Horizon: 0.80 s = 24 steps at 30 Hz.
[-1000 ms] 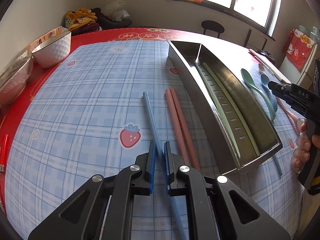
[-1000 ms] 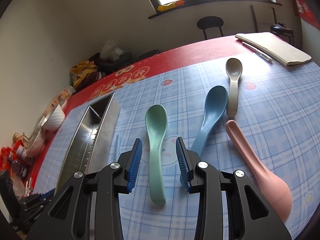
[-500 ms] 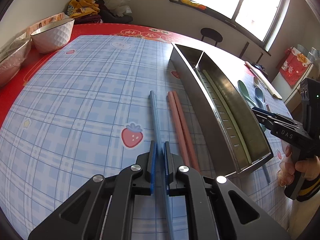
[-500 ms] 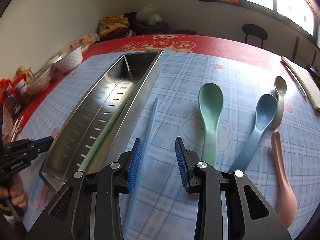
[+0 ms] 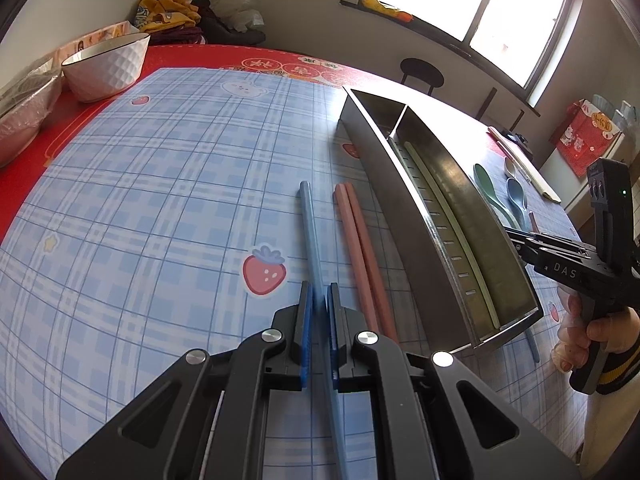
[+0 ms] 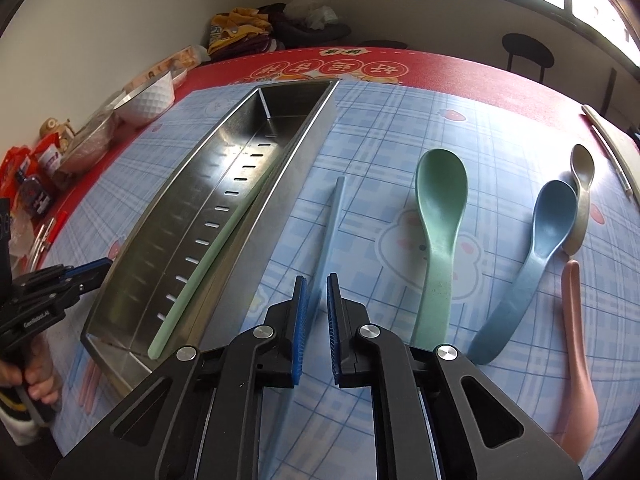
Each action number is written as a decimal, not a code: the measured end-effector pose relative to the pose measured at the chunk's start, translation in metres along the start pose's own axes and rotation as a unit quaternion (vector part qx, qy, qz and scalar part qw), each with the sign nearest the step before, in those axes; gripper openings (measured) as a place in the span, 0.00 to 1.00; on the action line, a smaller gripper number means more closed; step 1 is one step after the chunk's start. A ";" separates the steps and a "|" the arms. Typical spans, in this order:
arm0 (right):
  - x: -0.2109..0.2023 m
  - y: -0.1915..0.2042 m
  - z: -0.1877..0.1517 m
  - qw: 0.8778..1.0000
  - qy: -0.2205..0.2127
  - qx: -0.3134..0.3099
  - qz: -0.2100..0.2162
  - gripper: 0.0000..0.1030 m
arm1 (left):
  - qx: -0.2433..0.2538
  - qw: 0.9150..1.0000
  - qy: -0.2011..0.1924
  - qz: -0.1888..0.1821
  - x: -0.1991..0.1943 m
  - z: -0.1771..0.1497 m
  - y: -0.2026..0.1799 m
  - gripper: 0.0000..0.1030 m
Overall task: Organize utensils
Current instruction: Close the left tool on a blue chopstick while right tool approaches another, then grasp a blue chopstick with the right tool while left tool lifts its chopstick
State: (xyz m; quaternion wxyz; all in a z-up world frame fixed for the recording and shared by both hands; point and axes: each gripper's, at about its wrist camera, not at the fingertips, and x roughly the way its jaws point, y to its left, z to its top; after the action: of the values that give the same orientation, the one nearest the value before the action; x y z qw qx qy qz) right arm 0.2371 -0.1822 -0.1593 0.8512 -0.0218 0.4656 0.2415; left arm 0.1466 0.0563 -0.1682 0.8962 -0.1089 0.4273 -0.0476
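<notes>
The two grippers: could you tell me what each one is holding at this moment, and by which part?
Each grips one blue chopstick near its near end: the left gripper holds the blue chopstick left of the tray, the right gripper the blue chopstick right of the tray.

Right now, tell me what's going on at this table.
A person is sorting utensils with a handheld gripper in each hand. The left gripper is shut on a blue chopstick lying left of the steel tray; the right gripper has clamped the other blue chopstick on the tray's far side. Both chopsticks seem to lie on the cloth. One green chopstick is in the tray. The pink chopsticks and four spoons wait outside.
</notes>
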 end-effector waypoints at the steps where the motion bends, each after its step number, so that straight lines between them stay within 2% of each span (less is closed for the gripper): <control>1: -0.001 -0.003 0.000 1.000 -0.001 0.005 -0.009 0.09 | 0.001 1.000 0.000 0.001 0.000 0.000 0.000 0.07; 5: -0.005 -0.011 -0.004 0.999 -0.001 0.018 -0.033 0.09 | 0.001 1.000 0.000 0.003 0.000 0.000 -0.001 0.07; 6: -0.003 -0.009 -0.005 0.999 0.010 0.012 -0.037 0.09 | 0.002 1.000 0.000 0.003 0.000 0.000 -0.001 0.07; 11: -0.003 0.004 -0.011 0.998 0.009 -0.023 -0.053 0.10 | 0.000 1.000 0.000 0.001 0.000 0.000 -0.001 0.07; 17: -0.002 0.000 -0.010 0.999 -0.004 0.000 -0.047 0.09 | 0.000 1.000 -0.001 0.000 0.000 0.000 -0.001 0.07; 21: -0.004 -0.016 -0.010 0.999 -0.012 0.047 -0.013 0.06 | -0.006 1.000 0.000 -0.007 0.000 0.000 0.001 0.08; 24: -0.009 -0.021 -0.013 0.998 -0.023 0.063 -0.016 0.06 | -0.002 1.000 -0.001 -0.005 0.000 0.000 0.000 0.09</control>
State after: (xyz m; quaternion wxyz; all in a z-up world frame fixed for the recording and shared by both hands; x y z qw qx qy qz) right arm 0.2318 -0.2074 -0.1635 0.8650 0.0297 0.4600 0.1983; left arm 0.1466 0.0567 -0.1684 0.8960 -0.1131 0.4263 -0.0514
